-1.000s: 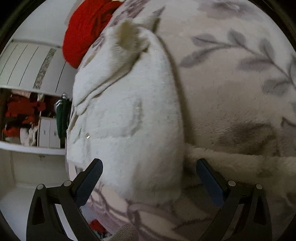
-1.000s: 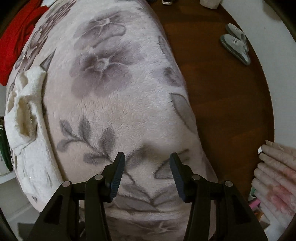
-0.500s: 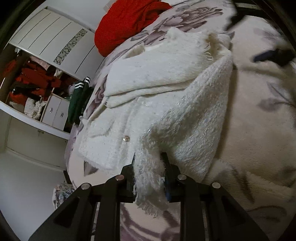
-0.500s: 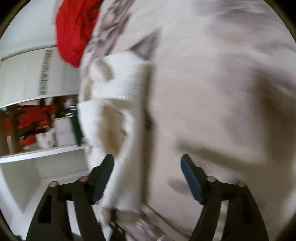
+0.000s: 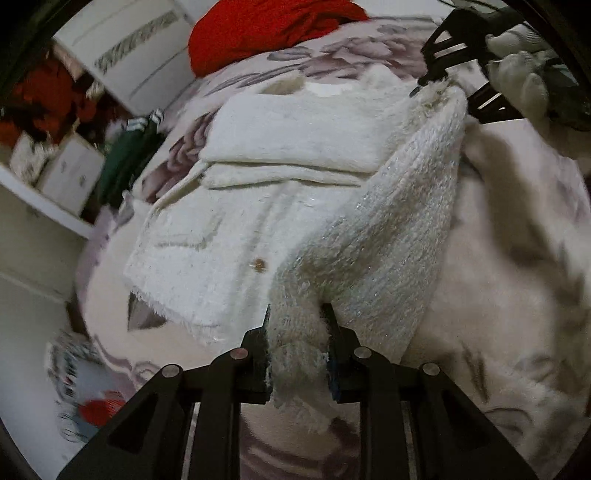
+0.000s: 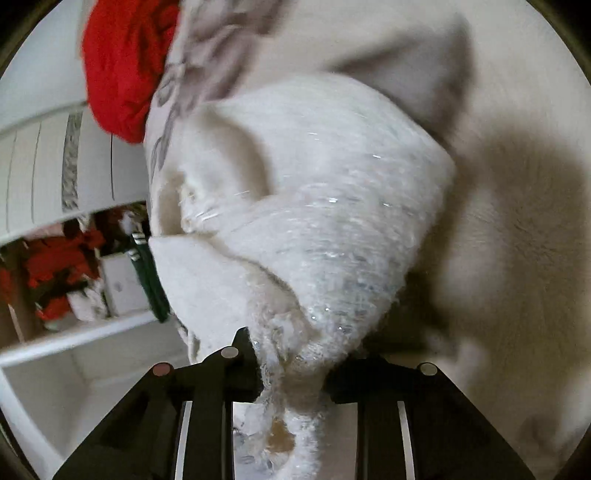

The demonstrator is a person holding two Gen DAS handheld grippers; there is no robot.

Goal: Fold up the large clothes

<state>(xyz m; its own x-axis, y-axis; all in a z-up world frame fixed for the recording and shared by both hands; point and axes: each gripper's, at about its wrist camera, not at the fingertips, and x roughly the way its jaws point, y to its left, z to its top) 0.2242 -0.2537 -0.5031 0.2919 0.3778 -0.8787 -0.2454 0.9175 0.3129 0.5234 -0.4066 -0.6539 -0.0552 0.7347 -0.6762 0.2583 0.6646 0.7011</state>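
A fluffy white cardigan (image 5: 258, 206) lies partly folded on the flowered blanket (image 5: 517, 258). My left gripper (image 5: 297, 314) is shut on its near edge, lifting a long fold of the knit. At the far end of that fold, my right gripper (image 5: 436, 79), held by a gloved hand (image 5: 517, 74), has the other corner. In the right wrist view the right gripper (image 6: 291, 343) has its jaws closing on a bunched corner of the cardigan (image 6: 325, 206), and the fabric is pinched between the pads and hangs down past them.
A red garment (image 5: 266, 29) is heaped at the far end of the bed. Left of the bed stand white wardrobe doors (image 5: 140, 48) and open shelves (image 5: 55, 162) with red clothes, boxes and a green garment (image 5: 125, 162). Bare blanket (image 6: 517, 184) spreads to the right.
Both grippers stood open a second ago. The left shut on the cardigan's edge and lifted it; the right swung left across the blanket to the cardigan and closed on its corner.
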